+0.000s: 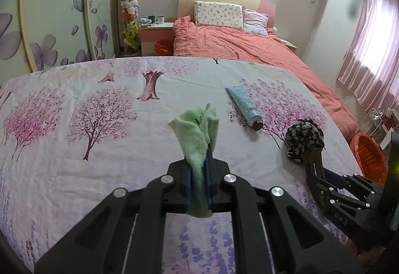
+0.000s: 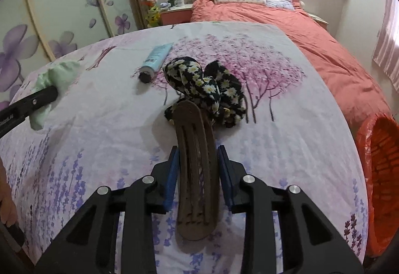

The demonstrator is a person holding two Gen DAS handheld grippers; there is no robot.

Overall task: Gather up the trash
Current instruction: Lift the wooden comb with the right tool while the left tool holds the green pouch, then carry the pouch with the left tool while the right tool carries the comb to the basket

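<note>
**Both grippers are full, and the bin is next**

The left gripper [image 1: 198, 169] has its fingers pinched tight on a soft green cloth [image 1: 197, 129], which sticks up in the middle of the left wrist view. The right gripper [image 2: 198, 174] has a brown hair clip [image 2: 195, 169] with a black flower bow [image 2: 207, 84] between its blue pads [image 2: 171, 174]. The pads look close against the clip, but a thin gap shows on the right side, so I cannot tell how hard they squeeze.

A blue tube [image 1: 243, 103] lies alone on the flowery table cover [image 1: 74, 174], just above and to the right of the middle of the left view.

The picking-up step looks done for these two things. The orange bin [image 2: 381, 174] sits at the right edge of the right wrist view, beside the table. I think the next move is to carry each thing over the bin and let go. The tube is left to fetch.
</note>
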